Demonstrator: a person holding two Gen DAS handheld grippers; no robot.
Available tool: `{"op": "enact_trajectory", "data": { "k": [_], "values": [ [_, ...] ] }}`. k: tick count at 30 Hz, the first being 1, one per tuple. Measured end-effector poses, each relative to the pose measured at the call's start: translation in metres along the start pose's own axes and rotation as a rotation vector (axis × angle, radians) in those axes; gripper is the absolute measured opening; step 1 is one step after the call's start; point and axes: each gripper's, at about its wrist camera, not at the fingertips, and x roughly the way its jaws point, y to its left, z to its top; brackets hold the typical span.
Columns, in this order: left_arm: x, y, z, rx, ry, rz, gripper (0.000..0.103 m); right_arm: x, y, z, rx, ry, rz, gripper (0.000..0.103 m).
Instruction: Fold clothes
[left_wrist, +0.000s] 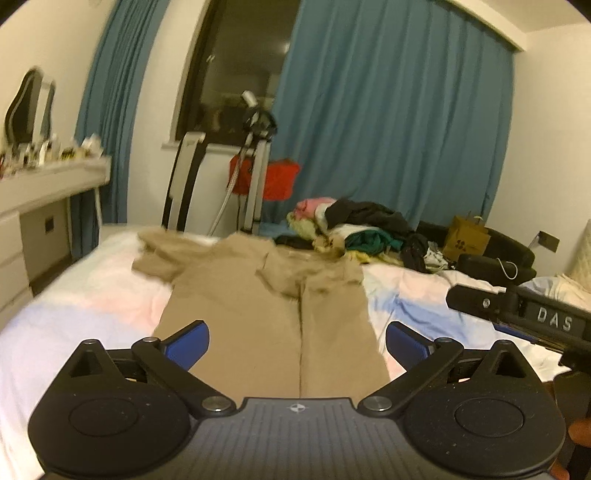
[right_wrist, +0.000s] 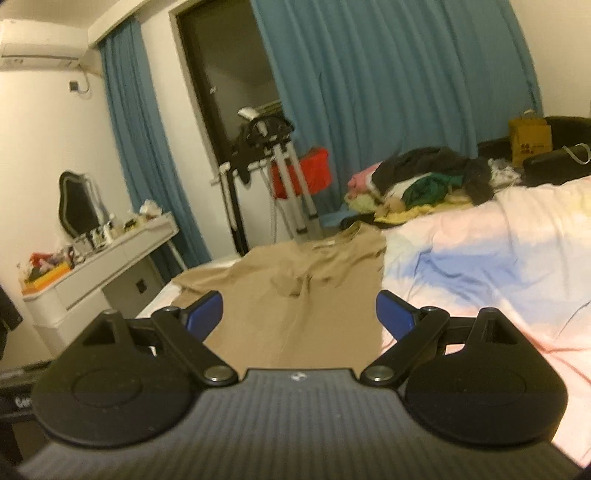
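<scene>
Tongs: left gripper (left_wrist: 297, 345) and right gripper (right_wrist: 299, 314) both gape empty above the near hem | tan shirt (left_wrist: 266, 295) lies flat on the bed (left_wrist: 92, 295), likely spread for folding | far right: clothes pile (left_wrist: 354, 229) waits | shirt's collar end blurred, near hem hidden.

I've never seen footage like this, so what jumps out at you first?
A tan shirt lies spread on the pastel bed, right in front of both cameras. Each hand-held gripper, left and right, stands open above it, holding nothing. Behind, a heap of clothes sits at the bed's far end before blue curtains.
</scene>
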Motion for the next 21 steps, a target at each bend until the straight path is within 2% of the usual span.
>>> {"op": "enact_trajectory", "data": {
  "k": [3, 7, 13, 16, 21],
  "values": [
    [0.008, -0.014, 0.02, 0.045, -0.033, -0.023, 0.103, -0.001, -0.011, 0.003, 0.0, -0.02, -0.034, 0.091],
    [0.028, -0.024, 0.046, 0.017, -0.022, -0.064, 0.103, 0.002, -0.024, 0.005, -0.017, -0.035, -0.097, 0.091],
    [0.056, -0.015, 0.051, -0.011, -0.007, -0.065, 0.103, 0.023, -0.033, -0.006, -0.049, 0.011, -0.13, 0.091],
    [0.06, 0.003, 0.046, -0.005, -0.003, -0.049, 0.103, 0.042, -0.028, -0.012, -0.099, 0.046, -0.115, 0.091],
    [0.056, 0.044, 0.047, 0.016, -0.027, -0.026, 0.103, 0.096, 0.004, -0.011, -0.193, 0.082, -0.026, 0.091]
  ]
}}
